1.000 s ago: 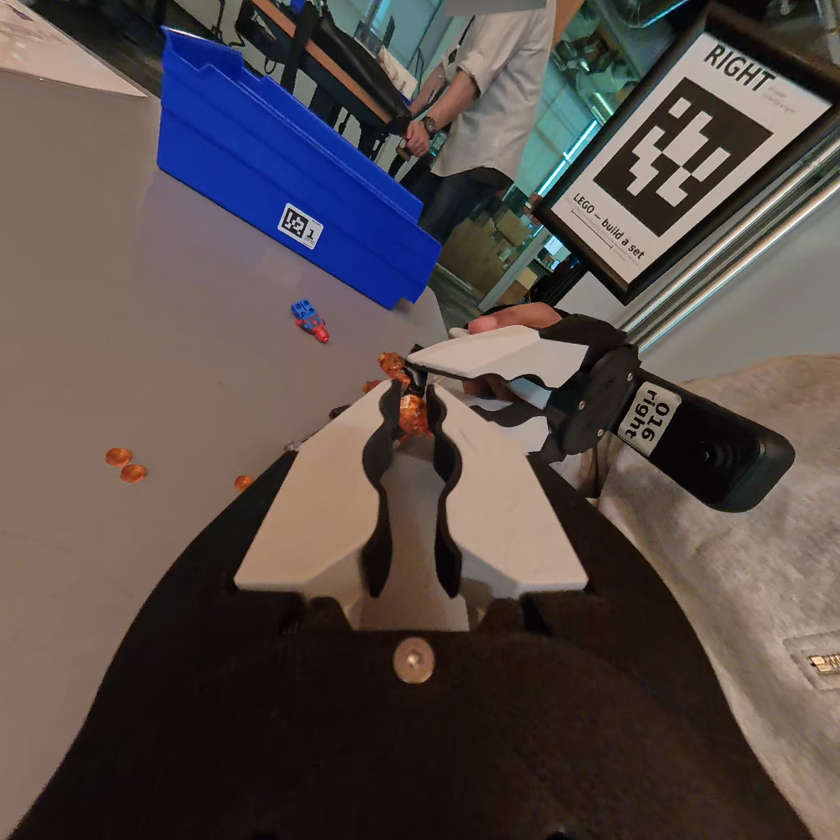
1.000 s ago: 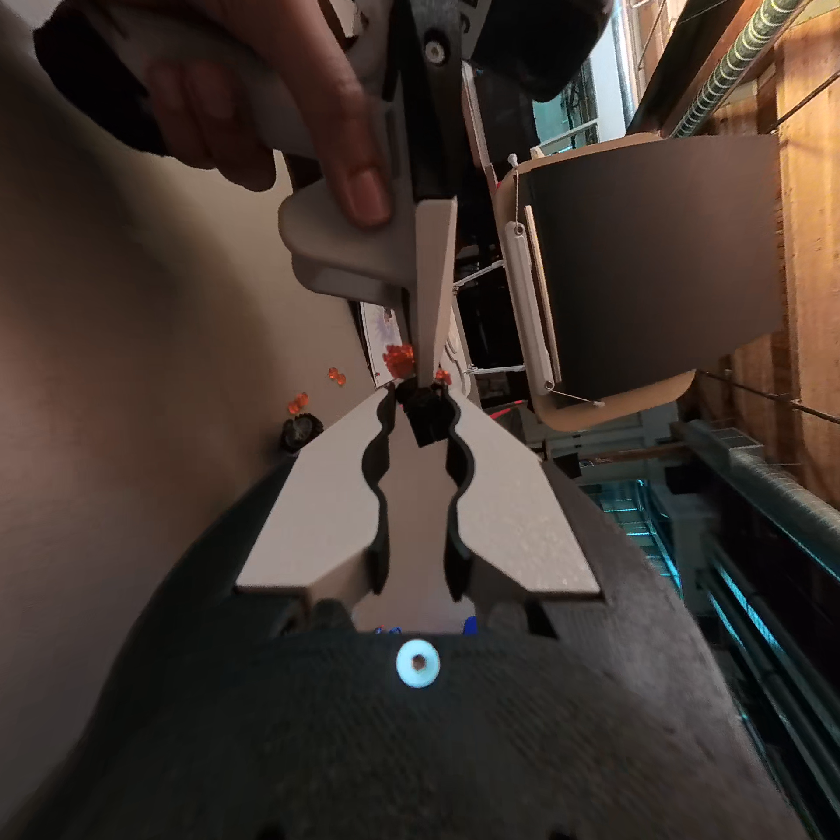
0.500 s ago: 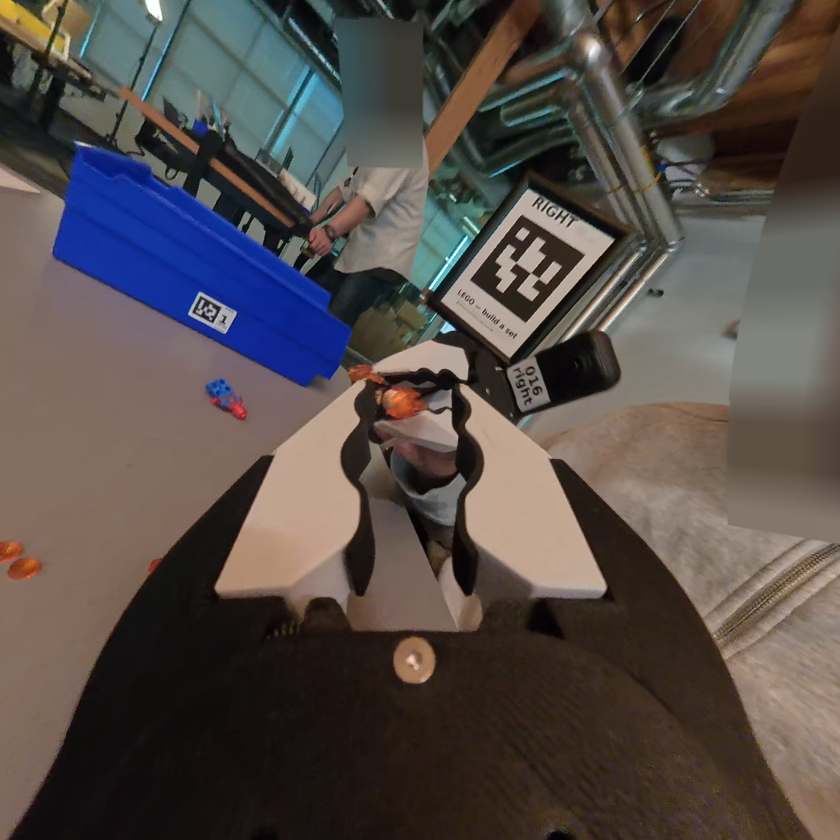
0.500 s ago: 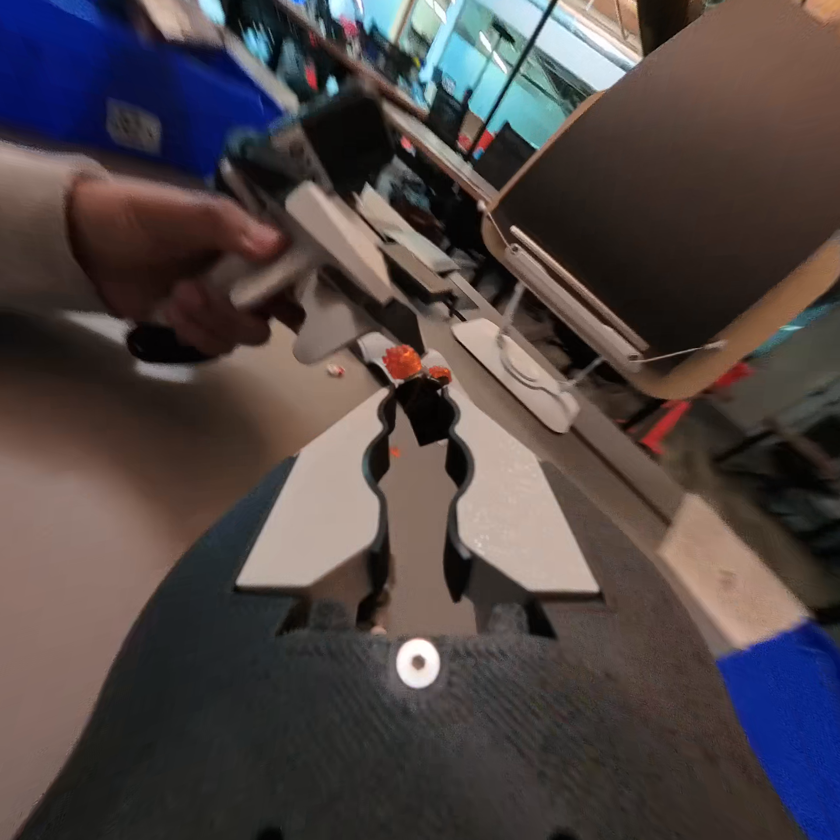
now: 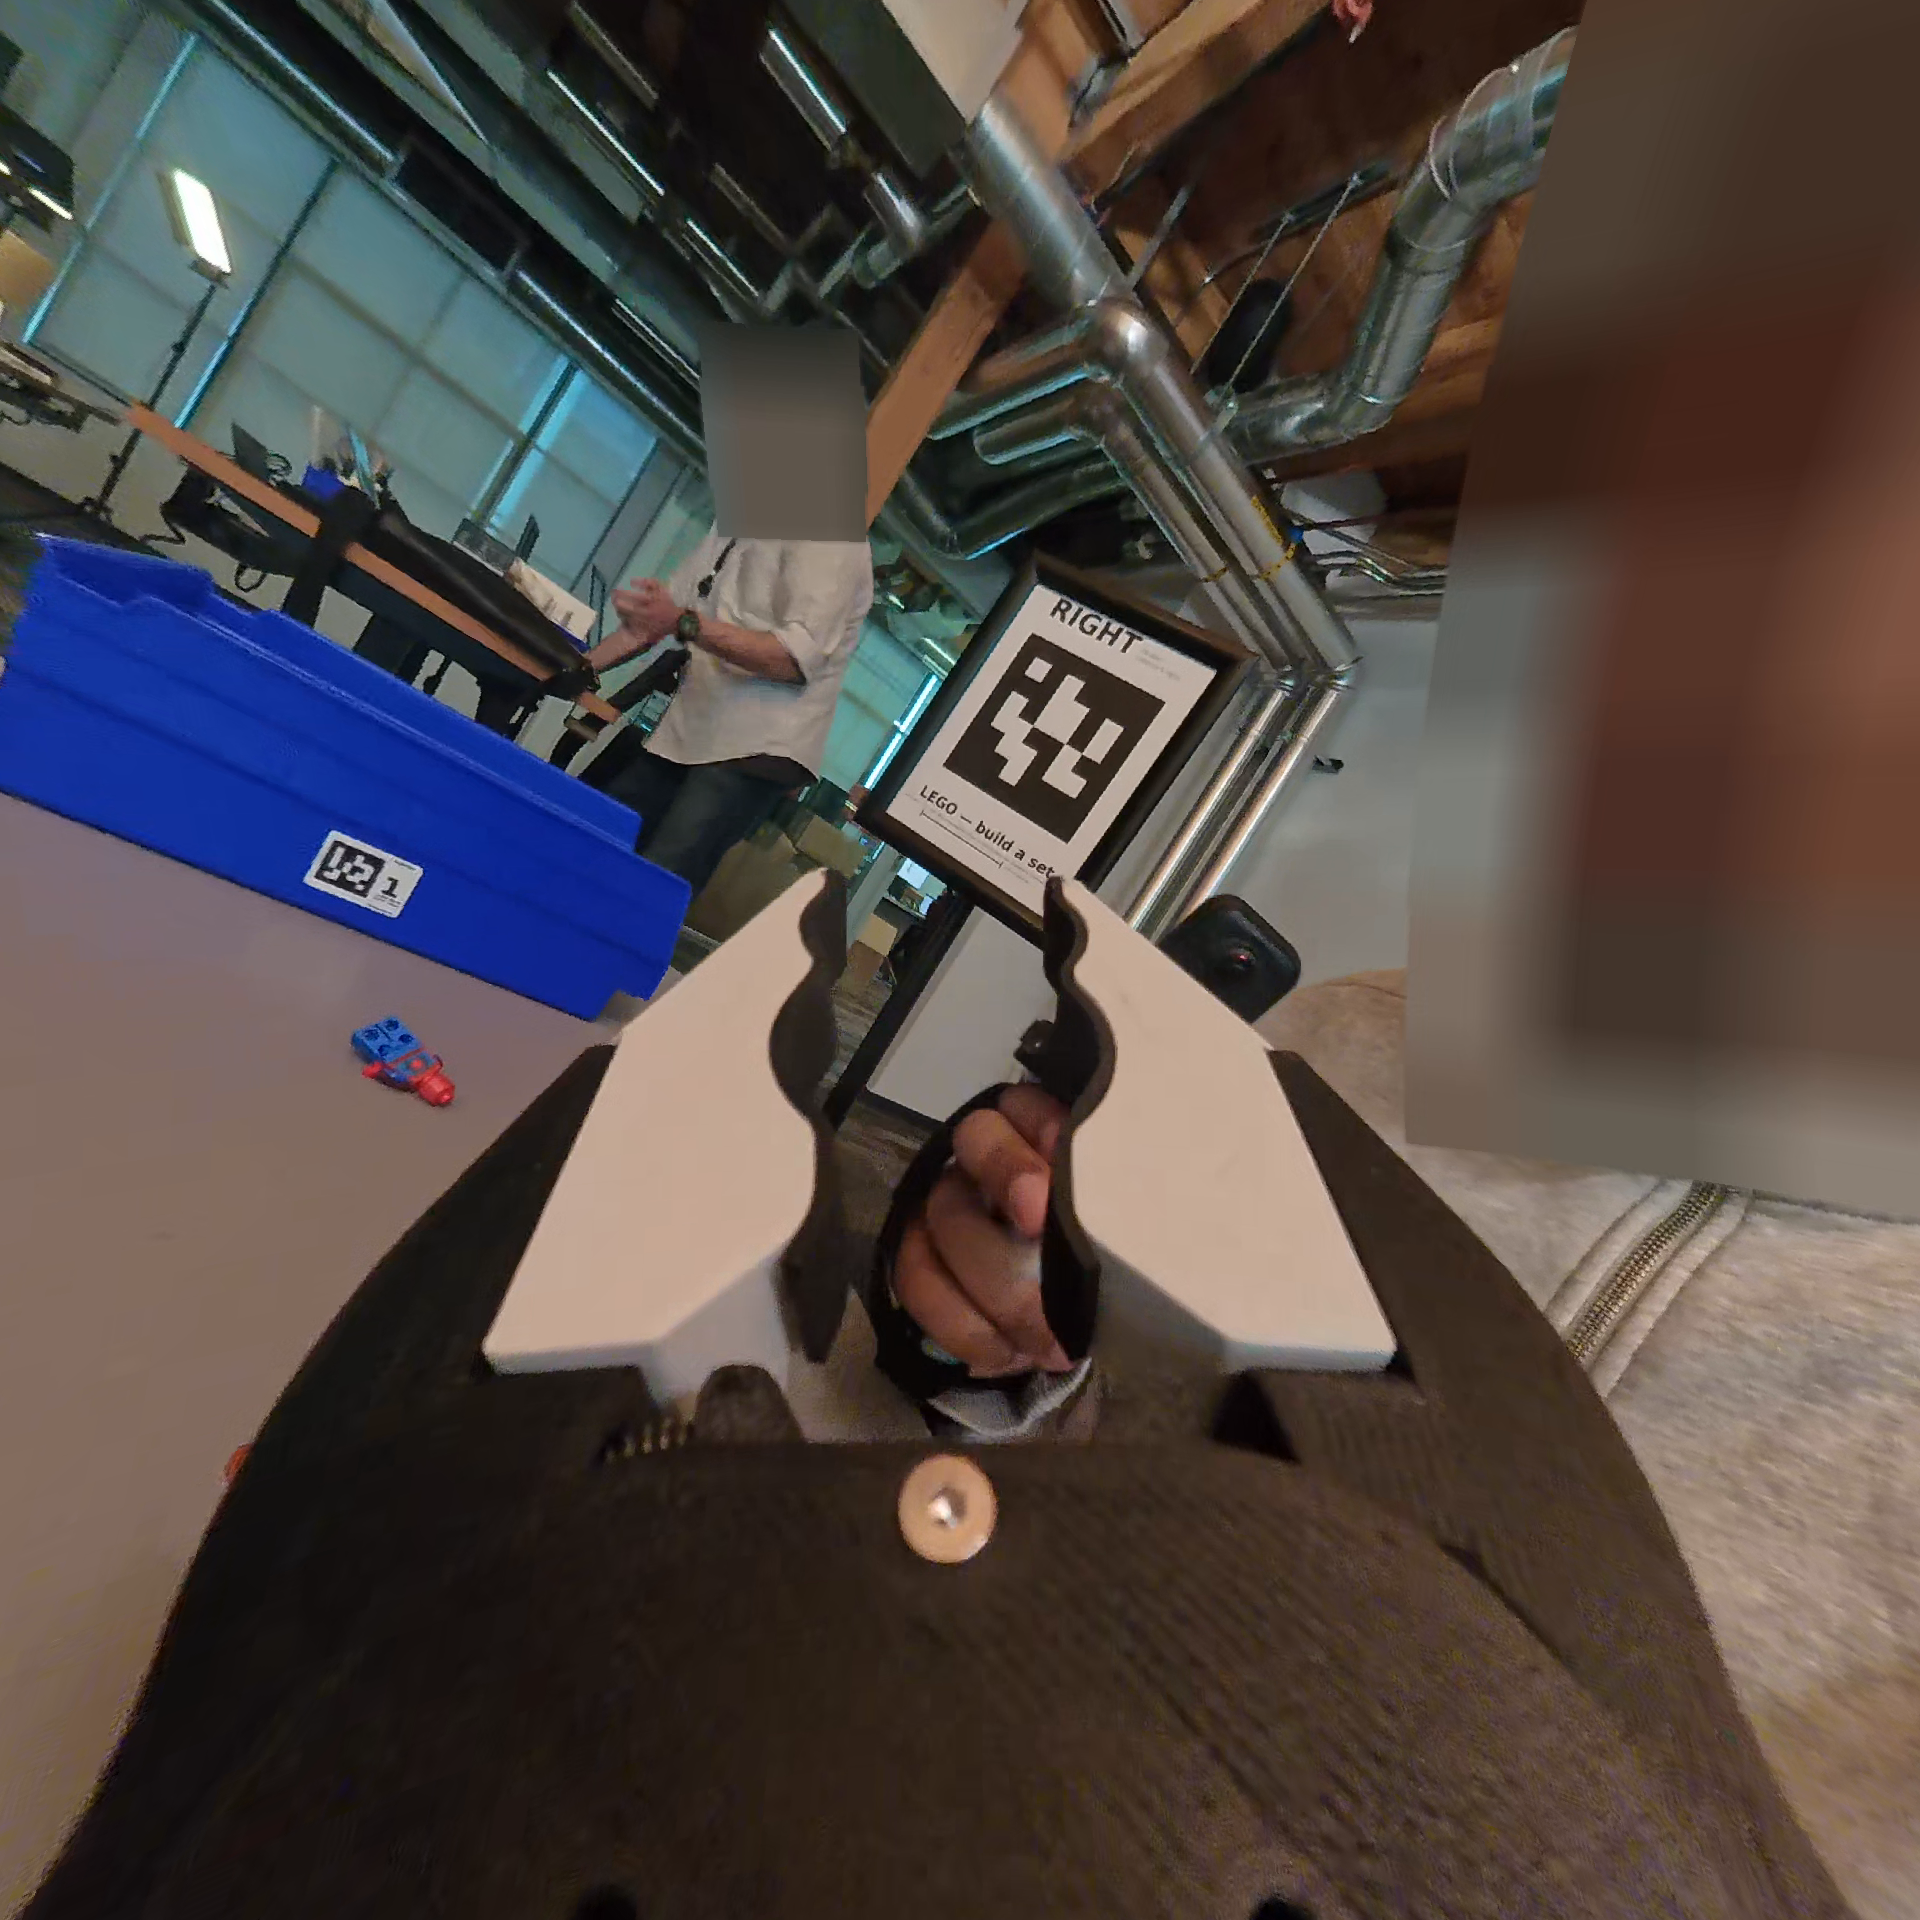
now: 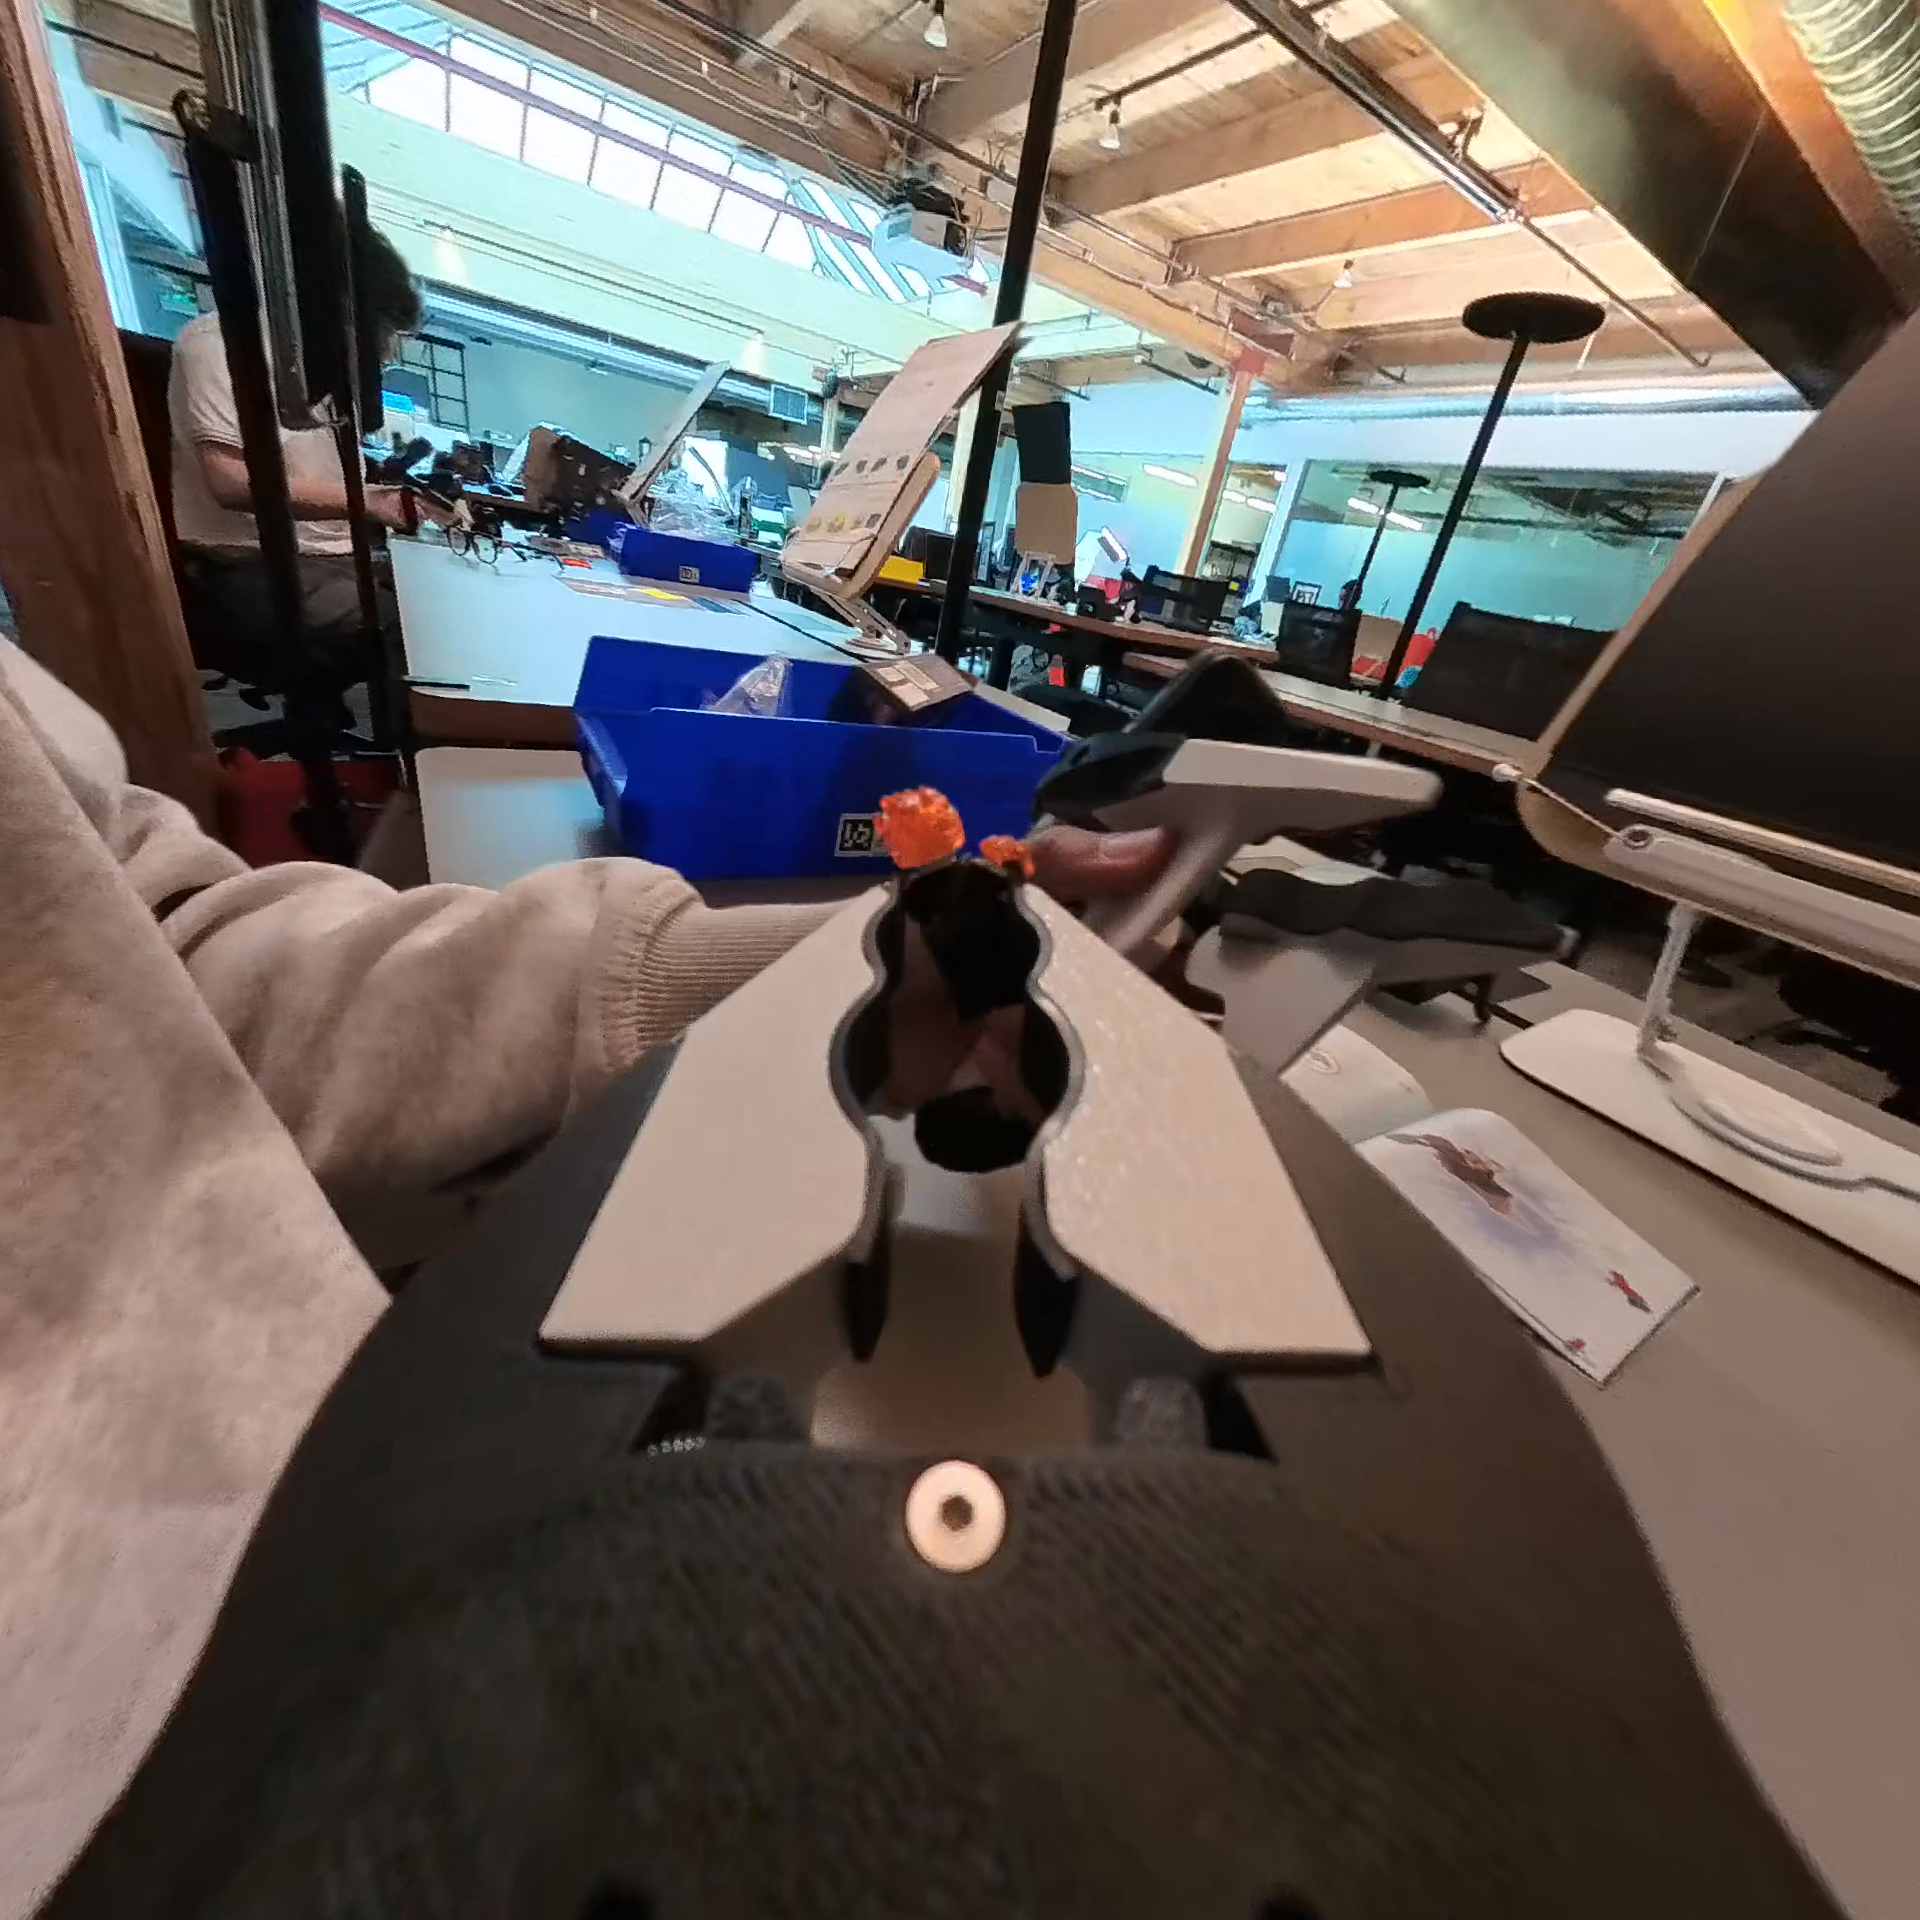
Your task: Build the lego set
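Note:
My left gripper (image 5: 938,894) is open and empty, raised above the grey table (image 5: 187,1195). Through its jaws I see a hand (image 5: 987,1226) on the right tool's grip. My right gripper (image 6: 954,899) is shut on a black lego piece (image 6: 966,935) with clear orange parts (image 6: 920,826) sticking up above the fingertips. A small blue and red lego piece (image 5: 400,1060) lies on the table to the left of the left gripper. Behind the held piece, a hand (image 6: 1091,852) holds the left tool's white handle (image 6: 1299,779).
A blue bin (image 5: 312,748) stands at the table's far edge; it also shows in the right wrist view (image 6: 810,769). A framed marker sign (image 5: 1049,738) stands behind the left gripper. A printed sheet (image 6: 1527,1226) and a stand's white base (image 6: 1714,1101) lie at right. A person (image 5: 748,665) stands beyond the table.
My left gripper has opened and let go of the orange part, which stays on the piece in the right gripper. Both grippers have swung up and apart.

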`<action>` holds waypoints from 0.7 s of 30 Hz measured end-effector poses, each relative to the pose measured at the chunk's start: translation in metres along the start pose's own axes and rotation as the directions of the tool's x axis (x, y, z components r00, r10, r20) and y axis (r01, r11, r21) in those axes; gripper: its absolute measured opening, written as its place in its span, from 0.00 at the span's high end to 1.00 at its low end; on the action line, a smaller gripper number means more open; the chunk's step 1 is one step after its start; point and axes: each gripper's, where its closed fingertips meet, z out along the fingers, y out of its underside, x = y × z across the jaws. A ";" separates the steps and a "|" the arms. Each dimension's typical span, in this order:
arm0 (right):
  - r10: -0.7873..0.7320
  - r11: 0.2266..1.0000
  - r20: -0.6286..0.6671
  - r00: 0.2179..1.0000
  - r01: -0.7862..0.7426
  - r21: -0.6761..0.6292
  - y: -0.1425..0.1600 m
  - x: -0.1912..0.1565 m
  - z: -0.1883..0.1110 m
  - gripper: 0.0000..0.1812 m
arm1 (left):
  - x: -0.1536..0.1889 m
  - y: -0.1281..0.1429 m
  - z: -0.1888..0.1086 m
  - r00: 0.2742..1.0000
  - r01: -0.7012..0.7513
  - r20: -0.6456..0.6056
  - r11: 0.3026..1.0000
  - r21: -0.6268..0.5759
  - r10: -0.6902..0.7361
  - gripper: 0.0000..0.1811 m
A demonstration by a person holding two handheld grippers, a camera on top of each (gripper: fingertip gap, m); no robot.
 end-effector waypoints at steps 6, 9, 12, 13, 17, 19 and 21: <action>0.151 0.979 -0.014 0.988 -0.147 0.139 -0.022 0.022 -0.018 0.91 | 0.000 0.003 0.002 1.000 0.005 -0.002 1.000 -0.015 -0.005 0.80; 0.304 0.925 0.052 0.951 -0.308 0.221 -0.029 0.034 -0.027 0.91 | 0.004 0.004 0.003 1.000 0.009 -0.030 1.000 -0.018 -0.009 0.80; 0.510 0.770 0.173 0.842 -0.537 0.344 -0.041 0.057 -0.045 0.91 | 0.012 0.006 0.006 0.997 -0.004 -0.076 0.999 -0.032 0.002 0.80; 0.574 0.695 0.223 0.788 -0.613 0.376 -0.043 0.067 -0.052 0.91 | 0.014 0.008 0.008 0.997 -0.014 -0.082 0.999 -0.043 0.011 0.80; 0.695 0.486 0.354 0.625 -0.772 0.409 -0.041 0.093 -0.066 0.91 | 0.019 0.021 0.017 0.994 -0.070 -0.087 0.992 -0.105 0.061 0.78; 0.711 0.445 0.381 0.591 -0.798 0.406 -0.038 0.096 -0.066 0.91 | 0.017 0.030 0.023 0.994 -0.099 -0.069 0.984 -0.148 0.089 0.78; 0.718 0.433 0.392 0.575 -0.810 0.396 -0.036 0.096 -0.063 0.91 | 0.012 0.036 0.027 0.992 -0.129 -0.033 0.975 -0.178 0.125 0.78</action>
